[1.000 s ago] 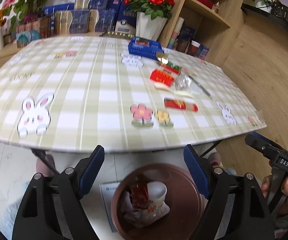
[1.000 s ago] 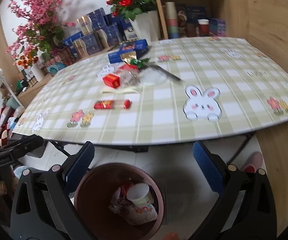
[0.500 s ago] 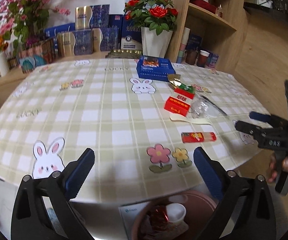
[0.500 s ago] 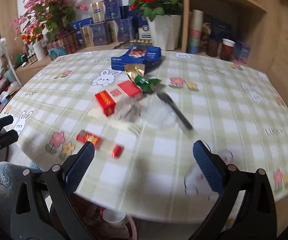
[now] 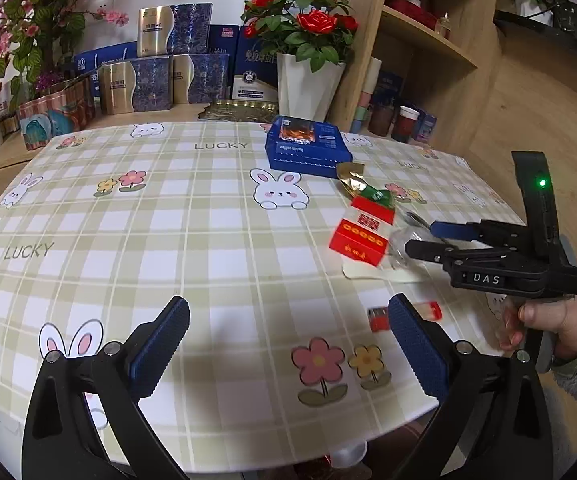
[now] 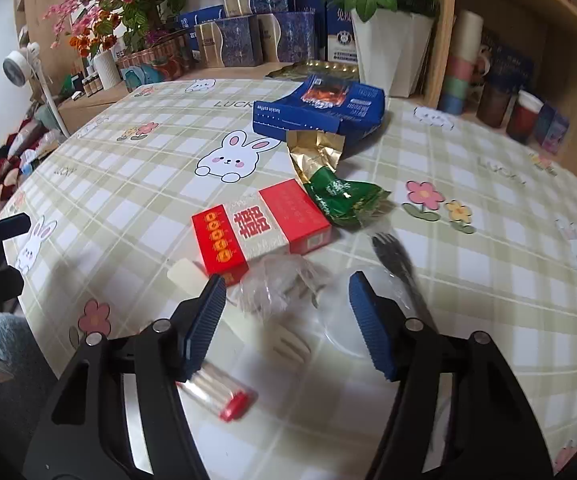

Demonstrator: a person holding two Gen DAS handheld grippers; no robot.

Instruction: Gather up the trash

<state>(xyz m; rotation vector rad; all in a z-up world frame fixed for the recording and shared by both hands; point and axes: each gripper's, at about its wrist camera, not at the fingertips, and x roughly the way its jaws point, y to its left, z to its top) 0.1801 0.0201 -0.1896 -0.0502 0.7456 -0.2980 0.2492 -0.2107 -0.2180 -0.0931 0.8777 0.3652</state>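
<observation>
Trash: red box (image 6: 258,227), green wrapper (image 6: 344,198), fork (image 6: 394,258), tube (image 6: 218,392) lie uncollected on counter (image 6: 488,280) | right gripper (image 6: 284,320) open over what seems clear plastic (image 6: 278,286) | left gripper (image 5: 288,344) open, empty

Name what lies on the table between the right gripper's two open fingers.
In the right wrist view, a crumpled clear plastic wrapper lies between the right gripper's fingers, just below the red box.
</observation>
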